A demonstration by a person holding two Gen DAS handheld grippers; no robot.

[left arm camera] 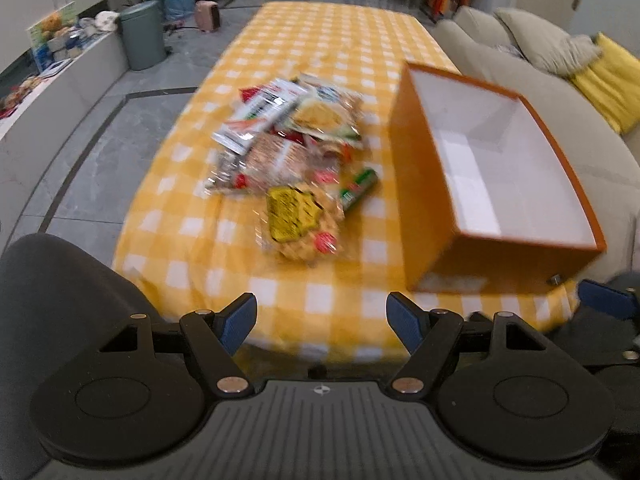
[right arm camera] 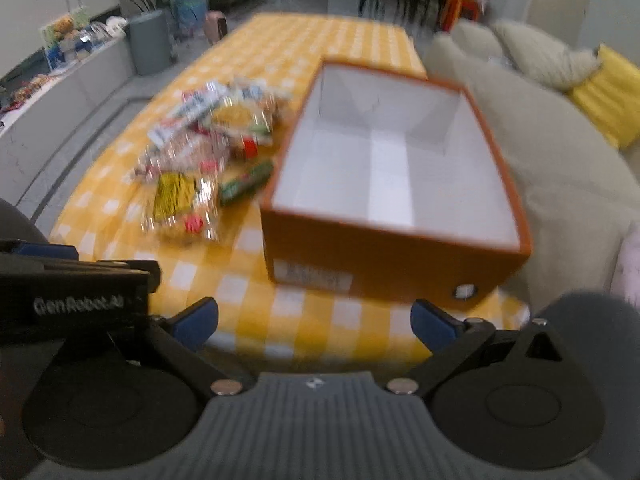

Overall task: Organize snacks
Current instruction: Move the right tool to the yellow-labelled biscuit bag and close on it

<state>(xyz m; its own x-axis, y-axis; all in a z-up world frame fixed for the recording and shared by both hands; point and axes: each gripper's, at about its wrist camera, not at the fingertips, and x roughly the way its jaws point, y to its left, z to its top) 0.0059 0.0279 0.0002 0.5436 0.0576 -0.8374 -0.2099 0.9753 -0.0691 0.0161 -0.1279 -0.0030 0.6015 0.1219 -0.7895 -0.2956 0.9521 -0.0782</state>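
Observation:
A pile of snack packets [left arm camera: 288, 140] lies on the yellow checked tablecloth [left arm camera: 320, 40]; it also shows in the right wrist view [right arm camera: 208, 148]. A green stick pack [left arm camera: 358, 190] lies at its right edge. An orange box [left arm camera: 420, 200] with a white empty inside stands to the right of the pile, and in the right wrist view [right arm camera: 384, 256]. My left gripper [left arm camera: 322, 320] is open and empty above the table's near edge. My right gripper [right arm camera: 314, 324] is open and empty in front of the box.
A beige sofa [left arm camera: 540, 80] with a yellow cushion [left arm camera: 612, 80] runs along the table's right side. A grey bin [left arm camera: 142, 34], a water jug and a low counter with items stand on the left. Chairs stand at the far end.

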